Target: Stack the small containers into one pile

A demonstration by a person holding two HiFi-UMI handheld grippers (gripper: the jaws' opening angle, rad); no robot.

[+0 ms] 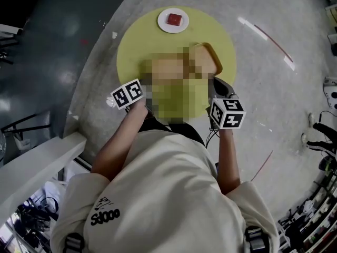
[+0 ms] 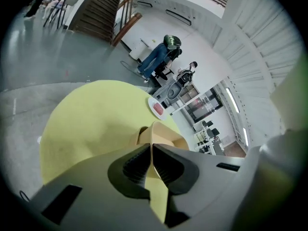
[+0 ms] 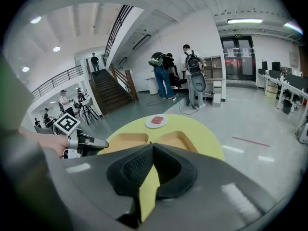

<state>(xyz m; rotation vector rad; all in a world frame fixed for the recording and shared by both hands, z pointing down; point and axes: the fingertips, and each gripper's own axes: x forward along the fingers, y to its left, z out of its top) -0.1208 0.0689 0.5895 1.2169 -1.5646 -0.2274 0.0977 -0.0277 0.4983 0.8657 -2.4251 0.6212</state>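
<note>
Container [image 2: 163, 136] partly behind left claw [image 2: 151, 146]; red item [image 1: 174, 19] on plate [image 1: 163, 25] indistinct

A tall white hall opens ahead of me, grey floor underneath.

The polished grey floor [image 3: 269, 129] runs back to a dark staircase [image 3: 108, 93] with a railing, set against a white wall [image 3: 168, 37]. A strip light [image 3: 245, 20] glows on the ceiling above glass doors [image 3: 238, 57], with desks [image 3: 284, 85] to their right. A round yellow table [image 1: 131, 51] stands close before me.

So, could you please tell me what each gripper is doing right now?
Left gripper: closed on the rim of the tan container.
Right gripper: closed, holding nothing.
</note>
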